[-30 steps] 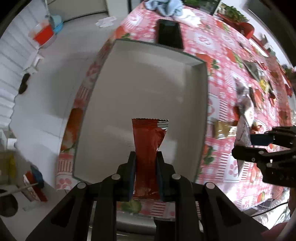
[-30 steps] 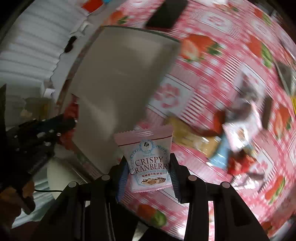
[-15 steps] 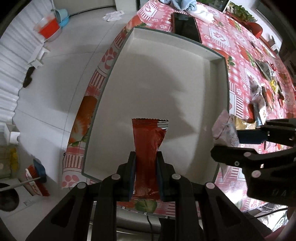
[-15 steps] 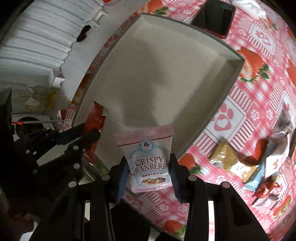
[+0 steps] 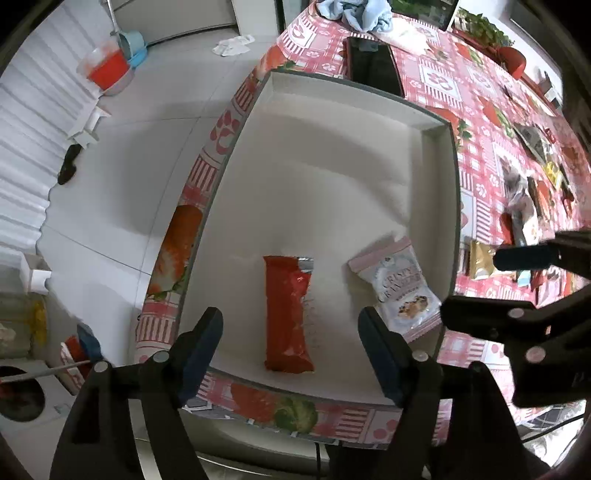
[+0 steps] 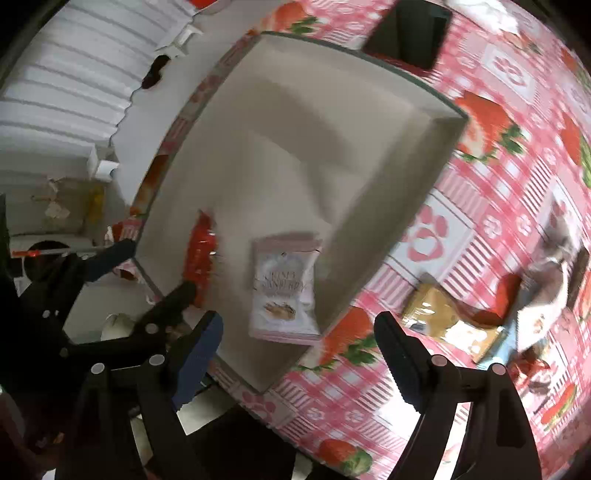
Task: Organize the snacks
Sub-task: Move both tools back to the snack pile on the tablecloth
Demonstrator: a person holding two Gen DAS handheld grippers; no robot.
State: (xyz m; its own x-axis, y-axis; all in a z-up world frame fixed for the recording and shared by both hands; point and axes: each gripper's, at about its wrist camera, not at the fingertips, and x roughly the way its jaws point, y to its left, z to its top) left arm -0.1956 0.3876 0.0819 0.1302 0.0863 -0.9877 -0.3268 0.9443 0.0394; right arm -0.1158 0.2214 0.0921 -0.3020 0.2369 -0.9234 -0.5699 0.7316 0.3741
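A white tray (image 5: 332, 177) with a grey rim sits at the table's corner; it also shows in the right wrist view (image 6: 295, 122). A red snack bar (image 5: 286, 314) lies in its near part, also seen in the right wrist view (image 6: 199, 258). A white and pink Crispy Cranberry packet (image 5: 399, 291) lies beside it near the right wall, blurred in the right wrist view (image 6: 282, 284). My left gripper (image 5: 291, 354) is open and empty above the bar. My right gripper (image 6: 295, 354) is open and empty above the packet; it shows at the right of the left wrist view (image 5: 517, 288).
Several loose snacks lie on the red strawberry tablecloth right of the tray: a gold packet (image 6: 443, 321), others (image 5: 524, 206). A black phone (image 5: 373, 66) lies beyond the tray, a blue cloth (image 5: 358, 11) farther back. The floor drops off at left.
Both grippers have opened. The red bar and the cranberry packet have dropped from them into the tray's near part. The right gripper came over the tray beside the left.
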